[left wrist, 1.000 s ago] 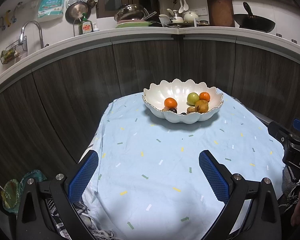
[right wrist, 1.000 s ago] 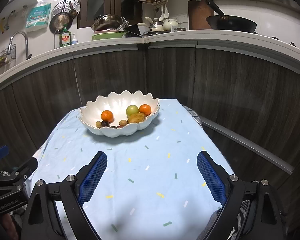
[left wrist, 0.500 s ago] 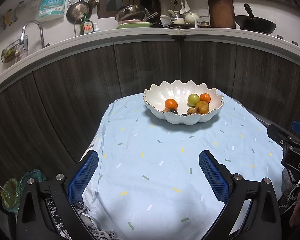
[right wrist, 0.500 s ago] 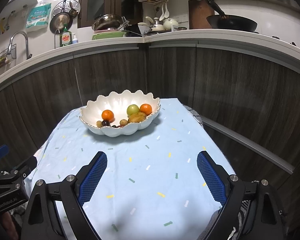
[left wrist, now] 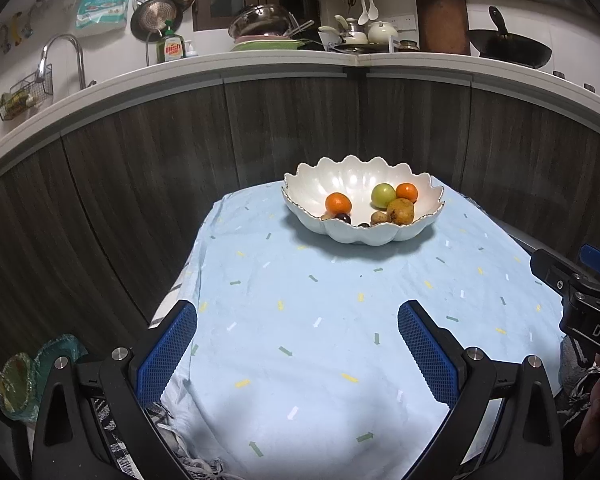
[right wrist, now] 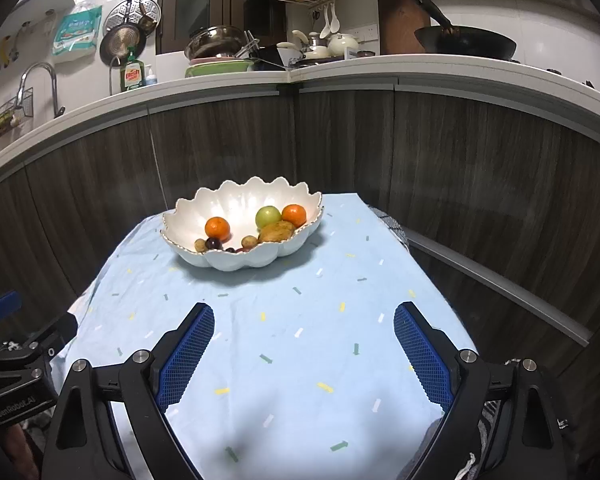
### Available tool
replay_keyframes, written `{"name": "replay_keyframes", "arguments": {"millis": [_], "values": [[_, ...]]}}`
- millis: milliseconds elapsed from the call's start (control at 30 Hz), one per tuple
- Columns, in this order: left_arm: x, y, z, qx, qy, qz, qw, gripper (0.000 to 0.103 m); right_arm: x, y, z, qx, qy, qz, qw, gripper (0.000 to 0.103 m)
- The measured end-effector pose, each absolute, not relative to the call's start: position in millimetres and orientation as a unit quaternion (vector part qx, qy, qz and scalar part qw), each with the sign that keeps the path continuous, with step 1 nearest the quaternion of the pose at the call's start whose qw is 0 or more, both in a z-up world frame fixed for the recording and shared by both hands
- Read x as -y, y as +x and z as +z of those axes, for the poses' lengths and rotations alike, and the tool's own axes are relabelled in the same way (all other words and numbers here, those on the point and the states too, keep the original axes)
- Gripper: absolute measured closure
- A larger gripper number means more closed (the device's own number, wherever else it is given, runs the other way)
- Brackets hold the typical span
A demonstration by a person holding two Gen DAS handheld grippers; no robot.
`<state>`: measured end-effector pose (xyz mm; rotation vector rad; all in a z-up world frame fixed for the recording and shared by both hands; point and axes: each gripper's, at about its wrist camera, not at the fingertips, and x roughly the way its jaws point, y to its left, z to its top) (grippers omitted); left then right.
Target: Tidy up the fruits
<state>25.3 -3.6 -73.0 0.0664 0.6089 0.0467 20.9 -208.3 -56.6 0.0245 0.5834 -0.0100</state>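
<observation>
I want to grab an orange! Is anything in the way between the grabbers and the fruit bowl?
Nothing visible is. Only bare blue tablecloth lies between the open left tool, the open right tool and the white bowl. Its raised rim stands before the fruit.

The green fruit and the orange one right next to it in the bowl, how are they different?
The green fruit is pale yellow-green; the orange fruit is bright orange. The green fruit sits toward the bowl's middle; the orange fruit sits by the rim. Both are round, similar in size, and touching.
</observation>
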Motion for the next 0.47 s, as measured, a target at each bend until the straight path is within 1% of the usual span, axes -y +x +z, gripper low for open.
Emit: {"name": "replay_keyframes", "arguments": {"millis": [467], "values": [[4.6,28.2,-79.8,-0.306,0.024,0.02,0.952,0.001,207.6,21.2,-57.1,-0.29,0.013,-0.005,0.957,0.011]]}}
